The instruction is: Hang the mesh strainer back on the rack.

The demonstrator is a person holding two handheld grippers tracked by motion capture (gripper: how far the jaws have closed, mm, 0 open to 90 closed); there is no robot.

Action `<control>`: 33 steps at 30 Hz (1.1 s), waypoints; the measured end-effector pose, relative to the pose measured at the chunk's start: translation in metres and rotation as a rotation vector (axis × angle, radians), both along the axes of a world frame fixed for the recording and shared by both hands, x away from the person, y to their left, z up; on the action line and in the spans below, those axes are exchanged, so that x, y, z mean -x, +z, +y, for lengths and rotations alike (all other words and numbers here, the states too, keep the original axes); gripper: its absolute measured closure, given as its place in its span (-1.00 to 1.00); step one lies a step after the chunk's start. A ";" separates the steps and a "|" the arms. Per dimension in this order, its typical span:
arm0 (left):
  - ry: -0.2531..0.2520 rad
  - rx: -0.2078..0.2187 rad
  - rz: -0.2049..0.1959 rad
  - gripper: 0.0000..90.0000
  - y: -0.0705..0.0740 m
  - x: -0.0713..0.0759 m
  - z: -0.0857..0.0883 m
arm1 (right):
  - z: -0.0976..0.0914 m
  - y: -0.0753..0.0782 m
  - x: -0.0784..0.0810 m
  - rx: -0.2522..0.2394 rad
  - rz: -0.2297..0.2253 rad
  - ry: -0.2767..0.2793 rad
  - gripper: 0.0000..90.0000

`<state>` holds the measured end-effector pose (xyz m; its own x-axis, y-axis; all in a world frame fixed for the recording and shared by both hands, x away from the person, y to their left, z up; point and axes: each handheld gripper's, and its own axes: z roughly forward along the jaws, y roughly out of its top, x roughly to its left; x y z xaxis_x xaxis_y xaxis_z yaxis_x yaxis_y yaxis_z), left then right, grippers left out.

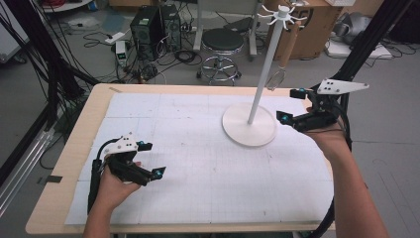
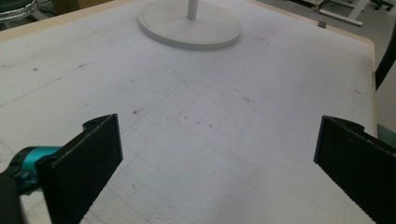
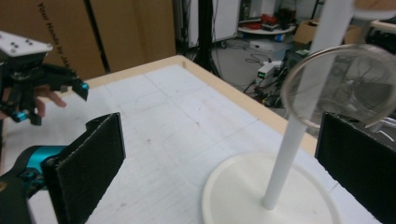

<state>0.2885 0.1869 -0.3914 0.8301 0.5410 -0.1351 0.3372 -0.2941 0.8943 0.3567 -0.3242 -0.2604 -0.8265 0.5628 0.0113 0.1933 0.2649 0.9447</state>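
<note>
Strainer (image 1: 278, 74): round wire-mesh bowl, metal rim, pale wooden handle; hanging from a hook atop white stand (image 1: 249, 127), beyond the table's far right part. Stand: slim pole, flat round base, smooth matte white. Right gripper (image 1: 291, 106): raised just right of the stand, pointing left, released, nothing between black ribbed pads (image 3: 95, 161). Left gripper (image 1: 151, 158): low over near-left table (image 1: 64, 163), held in hand, spread wide, empty. Table: pale wood edge, white gridded mat (image 2: 210, 116), scuffed.

I see the strainer (image 1: 279, 74), a round wire mesh bowl with a wooden handle, hanging upright by its handle from a hook of the white stand (image 1: 249, 124), mesh end down, just beside the pole.
</note>
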 end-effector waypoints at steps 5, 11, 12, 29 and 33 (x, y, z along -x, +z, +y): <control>0.004 0.006 0.000 -0.96 0.000 0.000 0.001 | 0.002 -0.011 0.007 0.001 -0.004 0.019 -1.00; -0.002 -0.001 0.003 -0.96 -0.001 0.000 -0.001 | 0.001 -0.035 0.019 0.014 -0.001 0.046 -1.00; -0.003 0.002 0.005 -0.96 -0.001 0.000 -0.001 | 0.001 -0.039 0.021 0.011 0.005 0.045 -1.00; -0.013 0.008 -0.011 -0.96 -0.002 0.001 0.000 | -0.003 -0.105 0.046 0.008 0.040 0.069 -0.99; -0.022 0.004 -0.008 -0.96 -0.003 0.000 -0.001 | -0.004 -0.120 0.048 0.011 0.078 0.064 -0.99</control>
